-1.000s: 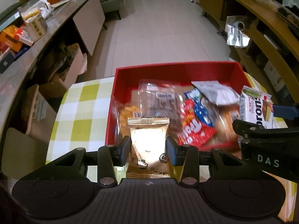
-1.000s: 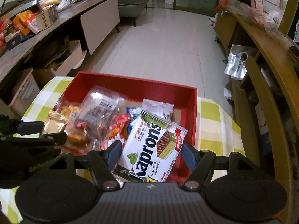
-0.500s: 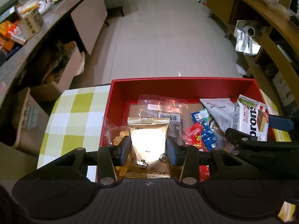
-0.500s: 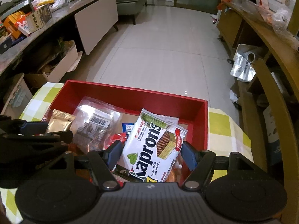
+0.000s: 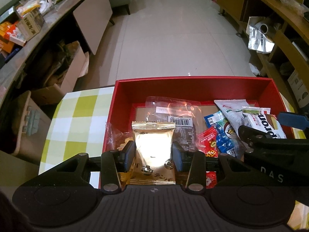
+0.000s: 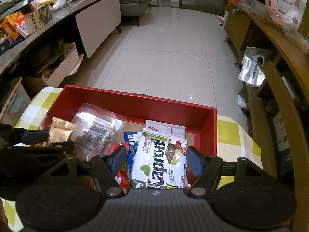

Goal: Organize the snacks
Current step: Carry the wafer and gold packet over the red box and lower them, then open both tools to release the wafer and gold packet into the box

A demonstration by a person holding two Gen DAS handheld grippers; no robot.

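"Kaprons" is printed in large dark letters on the white wafer packet (image 6: 164,162), with smaller lines reading "Layers thick" and "WAFERS" beneath it; the rest of that small print cannot be read. In the left wrist view only "prons" is seen on the same packet (image 5: 270,127). The letters "DAS" are marked in pale type on the black body of the right gripper (image 5: 289,133). A barcode label is stuck on the clear bag (image 5: 180,122), its digits too small to be read. Chinese characters are printed on a carton (image 6: 38,20) on the counter.
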